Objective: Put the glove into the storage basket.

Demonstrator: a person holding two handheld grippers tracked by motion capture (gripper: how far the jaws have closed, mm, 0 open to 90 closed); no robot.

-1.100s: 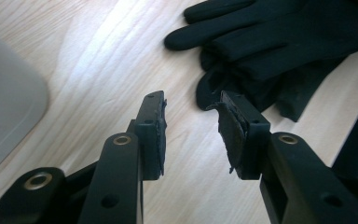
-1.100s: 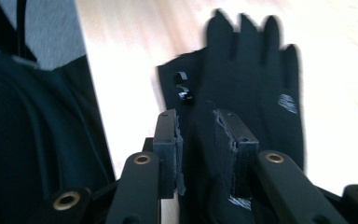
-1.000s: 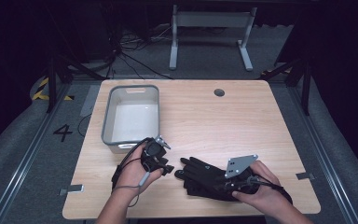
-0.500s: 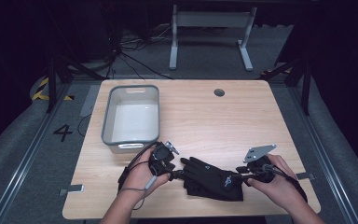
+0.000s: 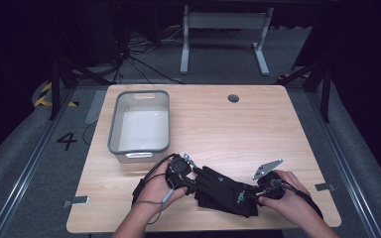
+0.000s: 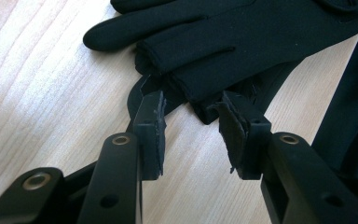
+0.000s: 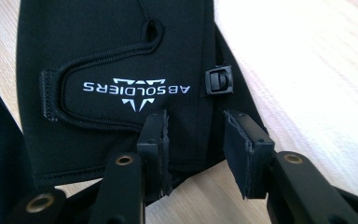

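While the high view shows the black gloves (image 5: 225, 191) lying on the surface (image 5: 258, 129) between both grippers, the right gripper (image 7: 193, 135) view reads a white logo (image 7: 136, 91) on the cuff. Both grippers have jaws open; the left gripper (image 6: 191, 126) is at the fingertips. Well apart, the grey bin (image 5: 115, 130) holds nothing.

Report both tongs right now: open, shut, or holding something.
Left tongs: open, jaws straddling the fingertips of the black fabric glove, not clamped.
Right tongs: open, jaws at that glove's cuff edge, holding nothing.
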